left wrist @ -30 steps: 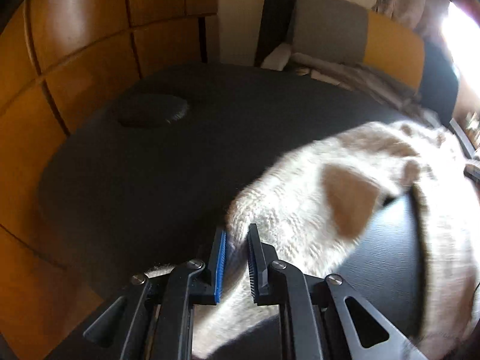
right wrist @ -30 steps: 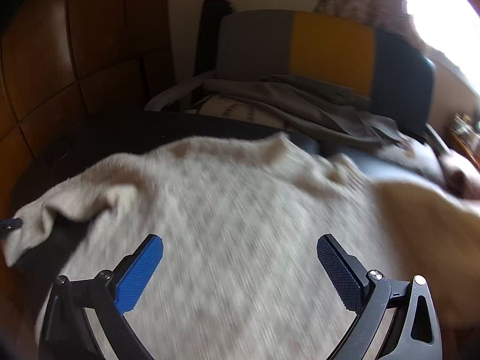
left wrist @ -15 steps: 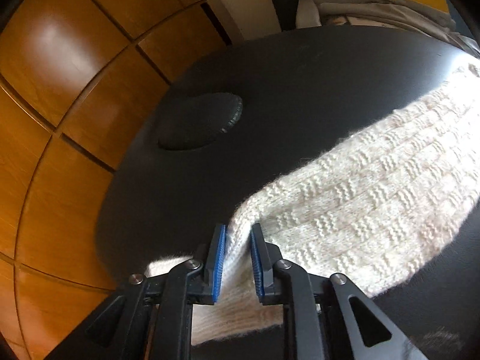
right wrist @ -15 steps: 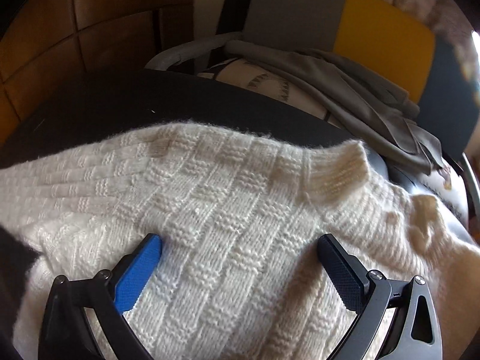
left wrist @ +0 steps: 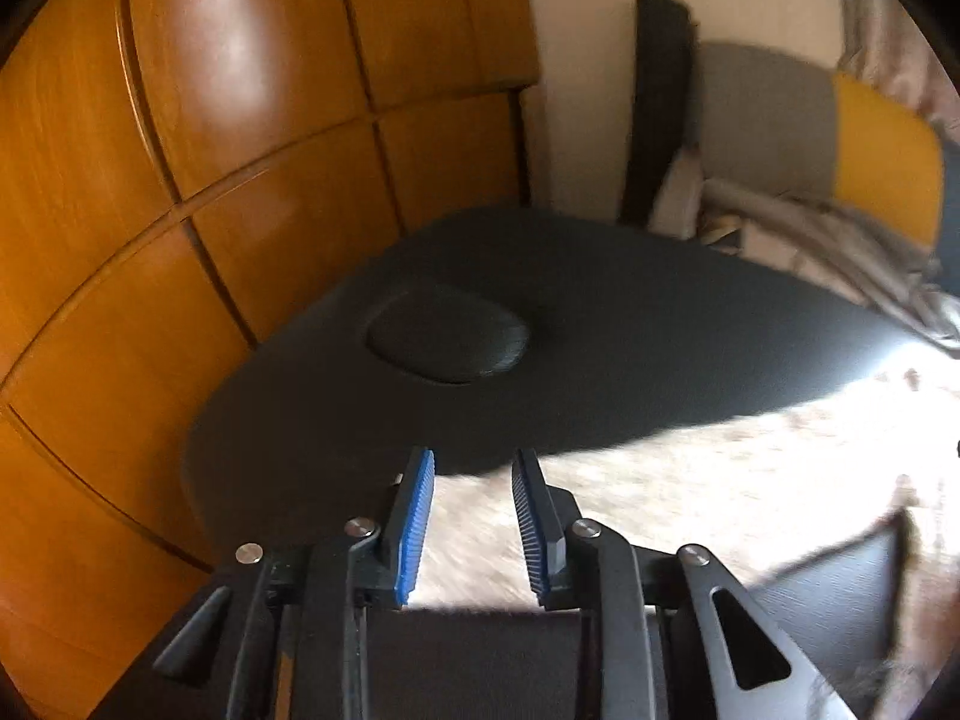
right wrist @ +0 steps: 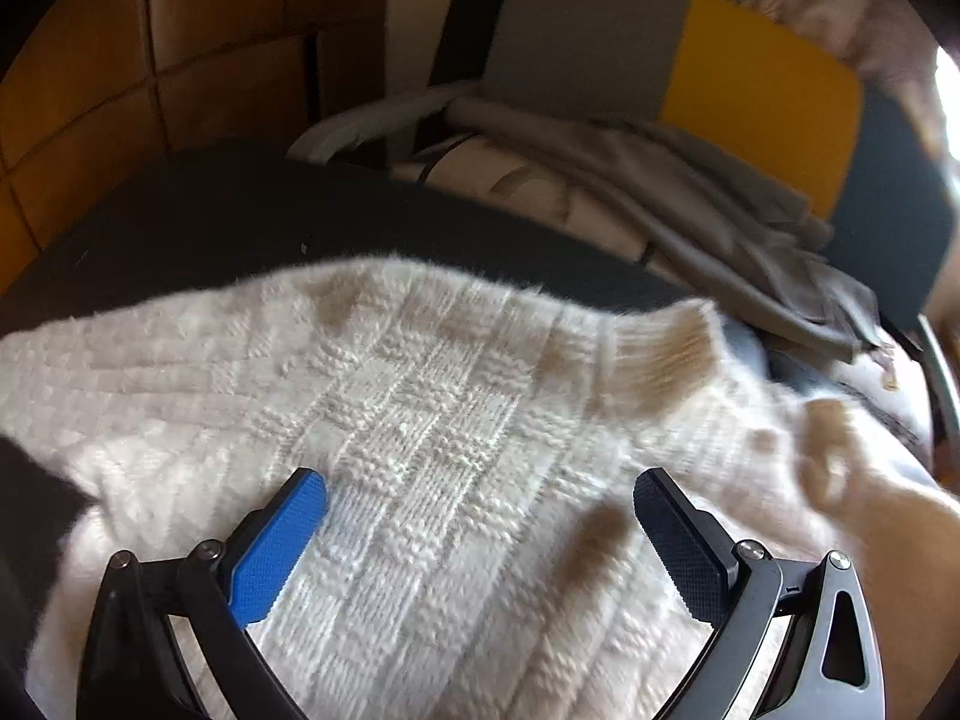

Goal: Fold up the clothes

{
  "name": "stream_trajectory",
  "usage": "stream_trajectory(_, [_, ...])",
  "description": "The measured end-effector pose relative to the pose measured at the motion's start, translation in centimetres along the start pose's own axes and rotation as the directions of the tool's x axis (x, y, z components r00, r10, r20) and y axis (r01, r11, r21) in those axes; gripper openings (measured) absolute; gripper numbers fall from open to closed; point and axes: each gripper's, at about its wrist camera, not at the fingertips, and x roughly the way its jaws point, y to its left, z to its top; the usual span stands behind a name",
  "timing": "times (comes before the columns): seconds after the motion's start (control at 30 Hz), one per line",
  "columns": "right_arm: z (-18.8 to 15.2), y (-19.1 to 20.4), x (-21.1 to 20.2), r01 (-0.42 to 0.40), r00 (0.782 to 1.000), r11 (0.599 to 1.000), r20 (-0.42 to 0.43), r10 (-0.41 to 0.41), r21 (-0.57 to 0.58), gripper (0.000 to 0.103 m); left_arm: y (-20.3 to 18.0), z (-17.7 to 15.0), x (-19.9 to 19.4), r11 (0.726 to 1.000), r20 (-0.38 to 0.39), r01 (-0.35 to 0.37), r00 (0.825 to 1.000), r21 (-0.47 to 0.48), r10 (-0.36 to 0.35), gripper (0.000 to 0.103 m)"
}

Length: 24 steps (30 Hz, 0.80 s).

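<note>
Sweater: cream knit sweater (right wrist: 456,438) with tan patches lies spread on the black tabletop (right wrist: 198,210); its ribbed collar (right wrist: 666,354) points toward the far edge, and 1 band of it runs out to the left.
Left hand-held gripper: the left hand-held gripper (left wrist: 474,516) has a narrow gap between its blue pads, with the knit showing through the gap below; the blur leaves it unclear whether the pads touch the cloth, but they do not look pressed onto it.
Right hand-held gripper: the right hand-held gripper (right wrist: 480,534) is spread wide over the middle of the sweater, with nothing between its fingers.
Step in hand: by my reading, a moment between grasps, with the garment flat on the tabletop and neither tool gripping it; whether this is laying out or the pause after a fold, the views do not settle.
Next move calls for: a firm pinch on an edge or sleeve, kept low so the thick knit does not bunch.
Surroundings: a chair (right wrist: 744,90) piled with grey cloth (right wrist: 690,192) stands behind the tabletop, and a dark oval pad (left wrist: 447,336) lies toward its left end.
</note>
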Motion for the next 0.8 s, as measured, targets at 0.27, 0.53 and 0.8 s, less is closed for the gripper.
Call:
stream_trajectory(0.27, [-10.0,-5.9,-13.3,0.115,0.985,0.99,0.12,-0.125,0.087,0.103,-11.4,-4.8,-4.7,0.936,-0.055,0.35,0.936,0.027,-0.348,0.029])
stream_trajectory(0.53, [-23.1,-19.0,-27.2,0.5,0.859,0.857,0.049,-0.509,0.124,0.103,-26.1,-10.3,-8.9,0.772,-0.209,0.628,0.772,0.098,-0.601,0.029])
stream_trajectory(0.8, [-29.7,-28.3,-32.1,0.748,0.661,0.657,-0.013,-0.751,0.094,0.103,-33.0,-14.1,-12.9,0.68,-0.29,0.69,0.723,0.248,-0.627,0.029])
